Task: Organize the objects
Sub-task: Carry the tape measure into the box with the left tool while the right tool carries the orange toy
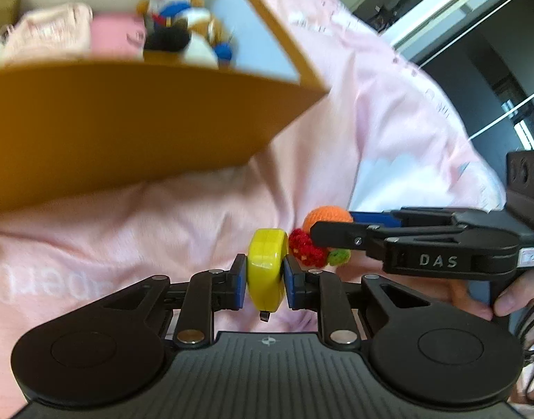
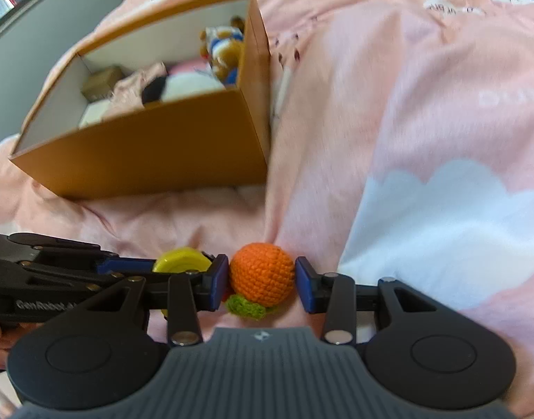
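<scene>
My left gripper (image 1: 266, 286) is shut on a yellow tape measure (image 1: 267, 269), held on edge with its metal tab hanging below, just above the pink bedcover (image 1: 197, 216). To its right, my right gripper (image 1: 333, 225) comes in from the side. In the right wrist view the right gripper (image 2: 261, 281) is shut on an orange crocheted ball (image 2: 261, 272) with a green leaf (image 2: 246, 305) under it. A red crocheted piece (image 1: 305, 248) sits beside the ball. The left gripper (image 2: 197, 265) and tape measure (image 2: 181, 260) show at the left.
An open orange cardboard box (image 2: 162, 146) stands on the bed behind both grippers, holding soft toys (image 2: 218, 45) and pink cloth (image 2: 134, 87). A hand (image 1: 476, 296) holds the right gripper's handle. Dark furniture (image 1: 476, 70) lies beyond the bed's right side.
</scene>
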`<state>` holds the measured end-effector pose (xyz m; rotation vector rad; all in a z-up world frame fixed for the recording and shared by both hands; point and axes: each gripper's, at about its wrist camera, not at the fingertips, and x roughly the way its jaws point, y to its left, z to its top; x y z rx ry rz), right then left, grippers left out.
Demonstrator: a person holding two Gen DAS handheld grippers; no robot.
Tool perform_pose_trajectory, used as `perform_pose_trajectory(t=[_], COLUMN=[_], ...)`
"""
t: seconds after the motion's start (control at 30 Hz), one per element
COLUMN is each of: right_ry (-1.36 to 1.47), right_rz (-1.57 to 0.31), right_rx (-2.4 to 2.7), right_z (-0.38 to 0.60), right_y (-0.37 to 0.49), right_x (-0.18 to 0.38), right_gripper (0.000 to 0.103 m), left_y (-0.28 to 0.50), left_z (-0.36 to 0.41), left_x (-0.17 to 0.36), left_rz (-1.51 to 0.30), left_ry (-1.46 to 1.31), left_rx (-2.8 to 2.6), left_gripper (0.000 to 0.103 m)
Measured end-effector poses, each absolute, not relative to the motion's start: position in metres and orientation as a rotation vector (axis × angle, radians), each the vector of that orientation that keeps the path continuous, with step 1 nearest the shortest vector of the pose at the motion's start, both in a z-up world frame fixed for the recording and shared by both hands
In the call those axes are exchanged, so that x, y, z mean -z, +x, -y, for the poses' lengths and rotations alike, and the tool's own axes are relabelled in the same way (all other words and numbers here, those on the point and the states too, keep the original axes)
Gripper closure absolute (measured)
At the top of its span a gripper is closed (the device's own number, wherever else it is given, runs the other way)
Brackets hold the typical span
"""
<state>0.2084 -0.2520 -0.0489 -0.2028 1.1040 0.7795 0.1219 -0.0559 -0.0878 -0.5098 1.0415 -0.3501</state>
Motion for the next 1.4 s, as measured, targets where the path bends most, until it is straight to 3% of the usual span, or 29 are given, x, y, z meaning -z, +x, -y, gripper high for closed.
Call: perform_pose_trajectory(t=[0.3, 0.53, 0.9, 1.4], right_ry=[-0.132, -0.091, -0.068, -0.068], right_rz=[-0.932, -0.773, -0.739, -0.809], right_rx=[-0.846, -0.857, -0.838, -0.832], right_z=[0.255, 0.24, 0.206, 0.189], right_y=[0.215, 0.237, 0.272, 0.289], right_x=[-0.017, -0.059, -0.054, -0.028], right_gripper=[0.06, 0.06, 0.06, 0.06], left_y=[0.14, 0.189, 0.243, 0.257], left_z=[0.029, 0.016, 0.022, 0.021], left_x=[0.011, -0.013, 0.041, 0.074], left_rz=[-0.894, -0.874, -1.076, -1.186], left_ry=[-0.547, -0.55, -0.581, -0.631], left_rx=[0.337, 0.276, 0.247, 0.288], left_gripper=[0.08, 0.08, 0.081, 0.078])
